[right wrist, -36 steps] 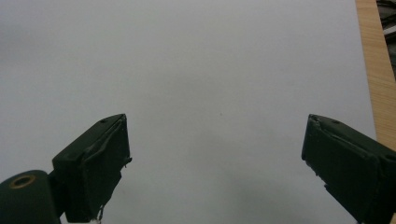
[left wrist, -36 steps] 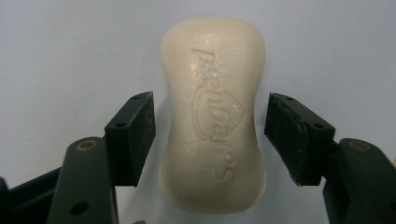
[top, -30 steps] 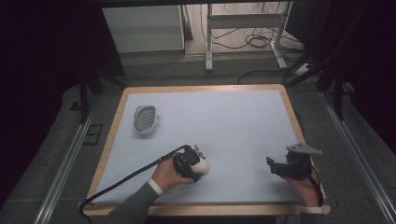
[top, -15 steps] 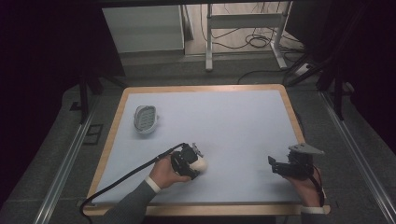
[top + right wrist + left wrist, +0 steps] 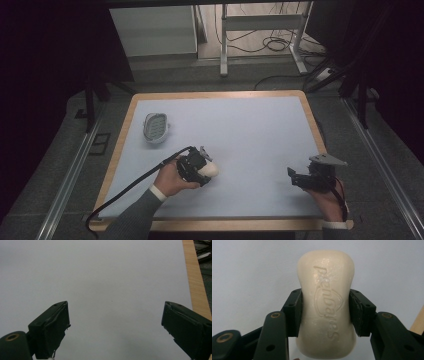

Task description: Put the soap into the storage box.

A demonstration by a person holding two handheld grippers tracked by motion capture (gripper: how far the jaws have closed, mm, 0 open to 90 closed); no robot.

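Your left gripper (image 5: 325,312) pinches the soap (image 5: 327,303) across its waist, near the table's (image 5: 260,135) front left, and the smooth bar could squirt free if you squeeze harder or tilt; your right gripper (image 5: 115,327) hangs spread, idle.

Soap dish (image 5: 156,127) behind soap (image 5: 210,170)

- The soap bar (image 5: 326,305) is cream-white, with rounded corners and a narrower waist.
- One broad face shows raised letters and a thin outline around them.
- It stands along the centre of the left gripper view.
- In the high view the soap (image 5: 210,170) appears lower centre-left, over the pale blue bench (image 5: 250,135).
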